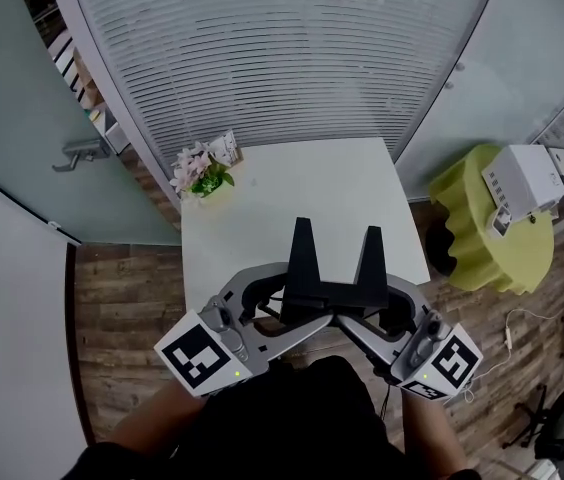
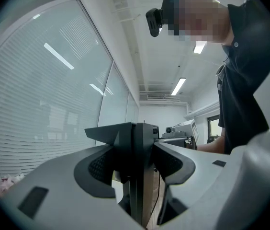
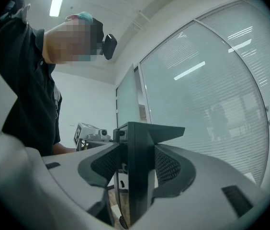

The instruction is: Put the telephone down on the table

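Flower pot point(image 1: 202, 176) on table point(image 1: 302, 193), far-left corner. Left gripper point(image 1: 285, 304) clamped on left end of telephone point(image 1: 337, 293), pads tight both sides. Right gripper point(image 1: 383, 313) clamped on right end. Telephone held over table's near edge, can't tell contact. Yellow stool point(image 1: 482, 243) at right.

1. We see bright, even indoor light; the white table point(image 1: 292, 198) is evenly lit
2. In both gripper views the ceiling strip lights point(image 2: 178, 86) blow out and streak across the glass wall point(image 2: 53, 128)
3. We note strong fisheye bending and black corners there
4. The telephone point(image 1: 332, 268) shows near-black with little detail; the nearest foreground is soft
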{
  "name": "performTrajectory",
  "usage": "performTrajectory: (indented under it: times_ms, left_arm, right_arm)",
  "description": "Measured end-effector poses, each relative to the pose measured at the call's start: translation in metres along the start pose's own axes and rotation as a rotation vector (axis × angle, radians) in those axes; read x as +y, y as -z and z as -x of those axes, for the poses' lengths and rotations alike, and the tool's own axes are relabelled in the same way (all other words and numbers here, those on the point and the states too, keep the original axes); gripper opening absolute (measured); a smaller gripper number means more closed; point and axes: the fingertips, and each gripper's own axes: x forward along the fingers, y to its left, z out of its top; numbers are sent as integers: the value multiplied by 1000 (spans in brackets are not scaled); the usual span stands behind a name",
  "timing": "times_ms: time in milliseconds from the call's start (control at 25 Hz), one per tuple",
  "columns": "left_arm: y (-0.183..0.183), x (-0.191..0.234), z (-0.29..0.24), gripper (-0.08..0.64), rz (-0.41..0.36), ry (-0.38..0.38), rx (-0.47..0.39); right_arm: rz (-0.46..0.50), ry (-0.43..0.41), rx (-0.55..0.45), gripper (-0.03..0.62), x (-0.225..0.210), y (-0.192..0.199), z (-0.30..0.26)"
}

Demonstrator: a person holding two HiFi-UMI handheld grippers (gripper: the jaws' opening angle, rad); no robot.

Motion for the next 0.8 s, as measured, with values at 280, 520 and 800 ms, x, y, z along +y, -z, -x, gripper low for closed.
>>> performTrajectory:
  times_ms: [280, 520, 800]
  left_arm:
    - [7, 22, -33, 247, 21, -22, 17]
    - [2, 39, -73, 247, 8, -87, 10]
    - [2, 66, -134, 247, 29, -177, 19]
  right_arm:
    - [-17, -23, 12, 229, -40, 4, 3]
    - [-21, -89, 6, 229, -84, -4, 12]
    - [-42, -176, 19, 229, -152, -10, 26]
